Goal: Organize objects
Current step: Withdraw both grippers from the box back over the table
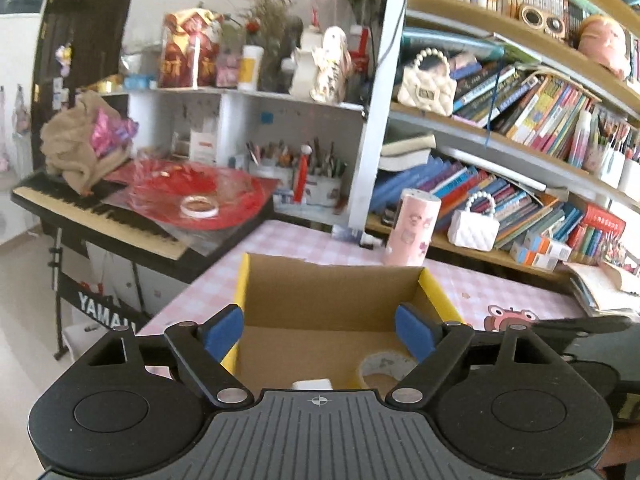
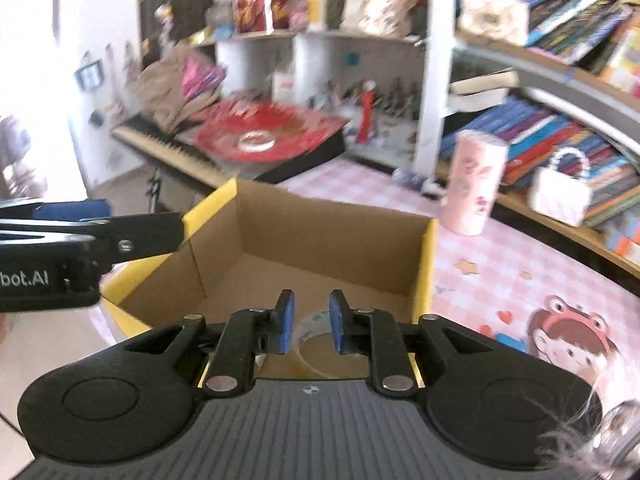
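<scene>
we hover over open yellow-edged cardboard box point(image 1: 332, 300); left gripper point(image 1: 319, 334) spread empty, right gripper point(image 2: 311, 322) narrowly parted, empty; lift clear of tape roll point(image 1: 384, 368) inside.

Open yellow-edged cardboard box point(image 1: 332, 292) on pink checked table, tape roll point(image 1: 384, 368) flat inside.

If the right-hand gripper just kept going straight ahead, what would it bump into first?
Most likely the roll of tape lying on the floor of the cardboard box, just beyond the right gripper and its slightly parted jaws. Depth is hard to judge.
</scene>
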{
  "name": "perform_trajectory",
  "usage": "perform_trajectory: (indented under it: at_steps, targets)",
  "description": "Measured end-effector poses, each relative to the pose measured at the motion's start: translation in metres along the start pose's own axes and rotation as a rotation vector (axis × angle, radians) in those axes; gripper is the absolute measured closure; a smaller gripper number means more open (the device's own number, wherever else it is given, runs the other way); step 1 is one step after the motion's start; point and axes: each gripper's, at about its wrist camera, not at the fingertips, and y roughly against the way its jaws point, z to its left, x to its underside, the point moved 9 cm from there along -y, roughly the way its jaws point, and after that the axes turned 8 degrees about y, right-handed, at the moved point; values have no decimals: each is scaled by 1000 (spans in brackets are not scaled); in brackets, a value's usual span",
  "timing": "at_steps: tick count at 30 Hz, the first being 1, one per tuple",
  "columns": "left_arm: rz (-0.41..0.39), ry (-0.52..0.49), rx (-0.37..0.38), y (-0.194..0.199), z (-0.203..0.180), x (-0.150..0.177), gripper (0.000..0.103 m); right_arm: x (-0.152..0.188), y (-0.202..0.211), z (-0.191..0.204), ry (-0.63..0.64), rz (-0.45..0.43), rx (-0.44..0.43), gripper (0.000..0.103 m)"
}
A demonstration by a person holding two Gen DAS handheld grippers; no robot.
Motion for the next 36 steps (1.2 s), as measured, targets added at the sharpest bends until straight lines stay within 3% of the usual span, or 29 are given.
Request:
perform_trajectory:
  at_steps: [5,10,12,19,30,36]
  targets:
    - [4,15,-28,27,13,18,13,20,37,11,-66,-26,101,76]
    - [53,31,-68,51,26,51,8,57,67,28,-120,6,190,72]
    - [72,26,-66,60,29,64,7,72,76,34,-145,25,224,63]
    - [83,-33,-98,86,34,95,7,119,108,57,-188,55,349,61]
    - [142,-104,-25,100,12,121,7,150,141,57,-220,78,459,39]
    - [198,-125,42,97,-11,140,7,175,164,44,-258,117,535,32]
